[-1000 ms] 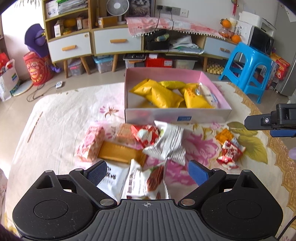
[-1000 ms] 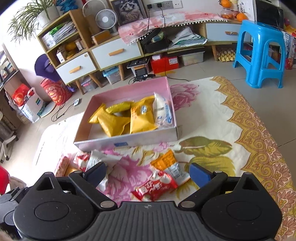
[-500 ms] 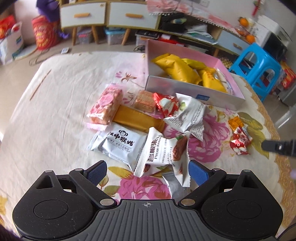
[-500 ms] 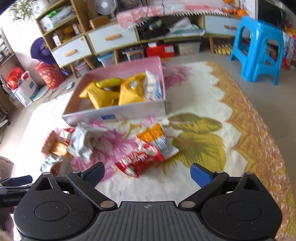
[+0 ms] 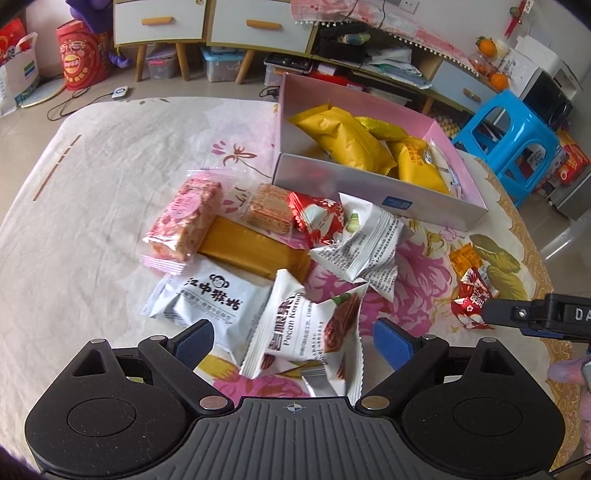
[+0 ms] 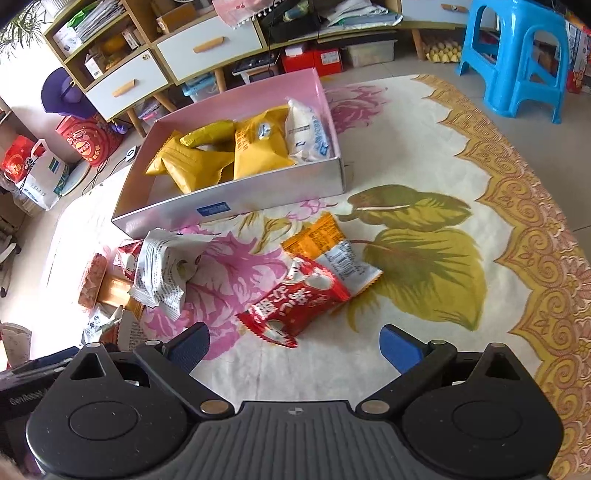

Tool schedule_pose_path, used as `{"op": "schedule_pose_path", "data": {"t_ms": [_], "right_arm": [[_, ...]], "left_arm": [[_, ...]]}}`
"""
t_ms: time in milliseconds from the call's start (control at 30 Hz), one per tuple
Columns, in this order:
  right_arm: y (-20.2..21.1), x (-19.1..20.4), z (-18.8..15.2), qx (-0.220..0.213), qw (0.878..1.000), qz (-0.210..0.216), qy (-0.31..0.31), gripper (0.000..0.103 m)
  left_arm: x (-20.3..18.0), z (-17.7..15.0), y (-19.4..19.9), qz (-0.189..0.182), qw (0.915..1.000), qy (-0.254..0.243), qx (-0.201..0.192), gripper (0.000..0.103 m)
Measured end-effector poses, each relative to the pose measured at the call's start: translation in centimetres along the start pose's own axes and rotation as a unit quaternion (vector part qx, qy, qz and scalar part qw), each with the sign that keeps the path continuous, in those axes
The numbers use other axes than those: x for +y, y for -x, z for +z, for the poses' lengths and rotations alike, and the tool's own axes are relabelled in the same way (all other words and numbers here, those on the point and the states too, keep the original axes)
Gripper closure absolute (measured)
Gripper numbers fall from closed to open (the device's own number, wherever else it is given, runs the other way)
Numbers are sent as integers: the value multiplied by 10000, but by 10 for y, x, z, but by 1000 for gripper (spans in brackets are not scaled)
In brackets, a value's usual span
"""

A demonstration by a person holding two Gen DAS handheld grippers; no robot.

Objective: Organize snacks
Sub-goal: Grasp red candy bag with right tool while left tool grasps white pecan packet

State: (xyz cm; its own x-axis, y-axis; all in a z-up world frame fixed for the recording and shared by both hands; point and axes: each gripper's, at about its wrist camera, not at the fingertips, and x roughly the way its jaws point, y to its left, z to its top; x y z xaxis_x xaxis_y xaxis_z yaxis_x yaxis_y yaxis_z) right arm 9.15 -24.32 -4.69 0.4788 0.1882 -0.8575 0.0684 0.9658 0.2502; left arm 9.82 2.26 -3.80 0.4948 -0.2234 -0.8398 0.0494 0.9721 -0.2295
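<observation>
The left gripper point(image 5: 293, 341) is shown with jaws spread wide, nothing gripped; a white pecan packet point(image 5: 308, 332) lies between them. The right gripper point(image 6: 295, 345) is likewise wide open and empty, with a red snack packet point(image 6: 295, 302) just ahead. The pink box point(image 6: 236, 201) is seen beyond.

Blue stool point(image 6: 517, 55) right of the floral cloth point(image 6: 424, 155). Drawer cabinet point(image 5: 210, 22) behind, red bucket point(image 5: 83, 55) and white bag point(image 5: 18, 70) on floor, oranges point(image 5: 487, 46) on the shelf.
</observation>
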Motion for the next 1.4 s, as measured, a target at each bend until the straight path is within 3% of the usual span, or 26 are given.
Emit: {"op": "schedule_pose_path", "data": {"t_ms": [267, 433, 567, 833, 1400], "right_arm": [[-19, 1, 9, 115, 9996, -91, -221, 19], [-33, -4, 14, 212, 9986, -193, -443, 32], [-36, -5, 16, 184, 9976, -283, -601, 35], [-37, 10, 13, 130, 9976, -676, -124, 68], [-23, 23, 12, 107, 9995, -312, 22, 74]], "left_arm": [[-6, -2, -13, 123, 9998, -57, 138, 24], [-10, -3, -14, 203, 9996, -204, 82, 33], [-10, -3, -16, 106, 9996, -197, 143, 44], [-14, -5, -14, 131, 9995, -266, 58, 52], [-5, 0, -3, 0, 10000, -39, 89, 55]]}}
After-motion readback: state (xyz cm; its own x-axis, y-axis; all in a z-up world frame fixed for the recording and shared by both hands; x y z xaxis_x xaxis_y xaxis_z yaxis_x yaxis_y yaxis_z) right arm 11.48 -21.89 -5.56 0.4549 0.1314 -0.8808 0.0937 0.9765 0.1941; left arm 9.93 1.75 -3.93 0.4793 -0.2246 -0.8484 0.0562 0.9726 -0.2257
